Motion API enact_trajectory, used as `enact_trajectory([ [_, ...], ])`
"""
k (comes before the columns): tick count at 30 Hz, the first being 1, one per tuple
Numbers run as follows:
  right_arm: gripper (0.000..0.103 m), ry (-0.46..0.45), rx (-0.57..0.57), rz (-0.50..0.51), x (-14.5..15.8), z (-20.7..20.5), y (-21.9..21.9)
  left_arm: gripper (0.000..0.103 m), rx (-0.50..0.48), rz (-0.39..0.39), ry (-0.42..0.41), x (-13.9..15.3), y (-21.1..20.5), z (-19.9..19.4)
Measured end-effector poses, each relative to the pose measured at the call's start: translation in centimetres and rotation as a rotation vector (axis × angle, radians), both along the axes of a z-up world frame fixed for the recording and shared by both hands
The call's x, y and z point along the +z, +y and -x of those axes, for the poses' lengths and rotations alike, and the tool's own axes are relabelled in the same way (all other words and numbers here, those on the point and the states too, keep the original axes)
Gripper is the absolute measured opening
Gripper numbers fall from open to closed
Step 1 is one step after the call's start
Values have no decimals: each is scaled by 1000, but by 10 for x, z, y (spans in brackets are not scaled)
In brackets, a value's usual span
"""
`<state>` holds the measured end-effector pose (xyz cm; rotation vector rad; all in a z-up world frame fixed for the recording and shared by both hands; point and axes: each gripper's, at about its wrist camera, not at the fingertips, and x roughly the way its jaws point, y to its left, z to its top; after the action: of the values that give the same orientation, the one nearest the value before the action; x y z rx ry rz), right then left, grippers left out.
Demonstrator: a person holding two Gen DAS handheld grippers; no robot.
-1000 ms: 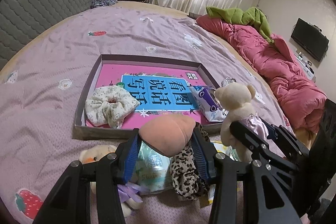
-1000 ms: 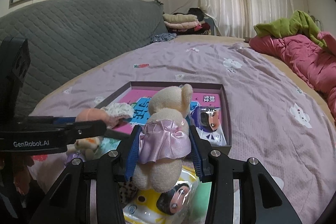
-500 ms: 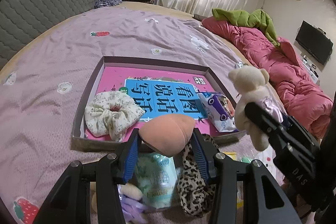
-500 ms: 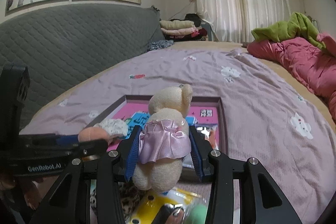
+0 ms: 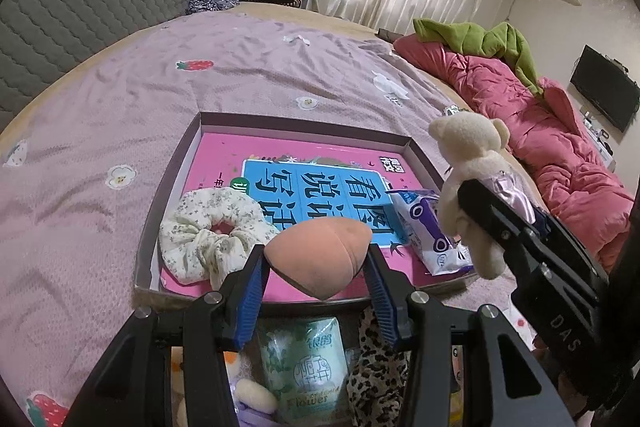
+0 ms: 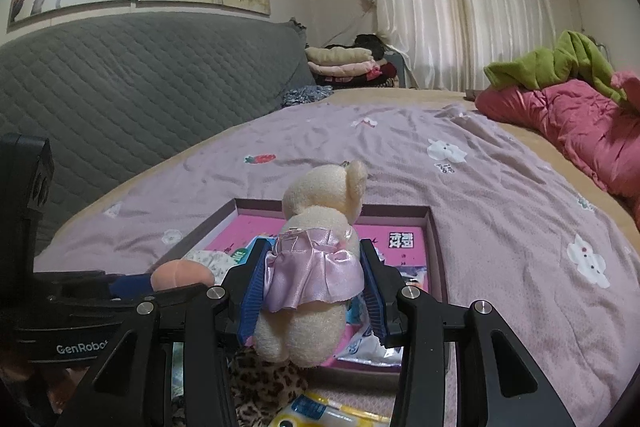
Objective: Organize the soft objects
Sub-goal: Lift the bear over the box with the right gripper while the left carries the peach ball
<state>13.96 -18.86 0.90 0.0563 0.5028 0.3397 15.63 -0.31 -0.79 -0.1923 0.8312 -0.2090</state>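
Observation:
My left gripper (image 5: 316, 267) is shut on a peach-coloured plush (image 5: 318, 261), held above the near edge of the shallow box (image 5: 176, 167). My right gripper (image 6: 314, 279) is shut on a cream teddy bear in a pink satin skirt (image 6: 320, 263), held above the box's near right corner; the bear also shows in the left wrist view (image 5: 470, 183). Inside the box lie a floral scrunchie (image 5: 208, 231) and a tissue pack (image 5: 428, 231) on a pink and blue book (image 5: 316, 183).
Below the grippers on the purple bedspread (image 5: 120, 99) lie a green tissue pack (image 5: 308, 367), a leopard scrunchie (image 5: 372, 367), a small plush (image 5: 252, 399) and a yellow packet (image 6: 320, 411). A pink quilt (image 5: 540, 131) lies right; a grey headboard (image 6: 140, 79) stands left.
Both grippers have risen and moved forward toward the box with their plush toys still held. The items on the bedspread now sit lower in both views.

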Motion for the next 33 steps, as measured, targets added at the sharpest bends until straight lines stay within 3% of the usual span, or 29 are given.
enact_trajectory([
  [21,45,6,-29,-17,-5,-12,-14,48,25,-36,44,-16,5,-17],
  [33,45,67,32,23,-21,-21,2,49,64,-56,98,-32,17,-21],
])
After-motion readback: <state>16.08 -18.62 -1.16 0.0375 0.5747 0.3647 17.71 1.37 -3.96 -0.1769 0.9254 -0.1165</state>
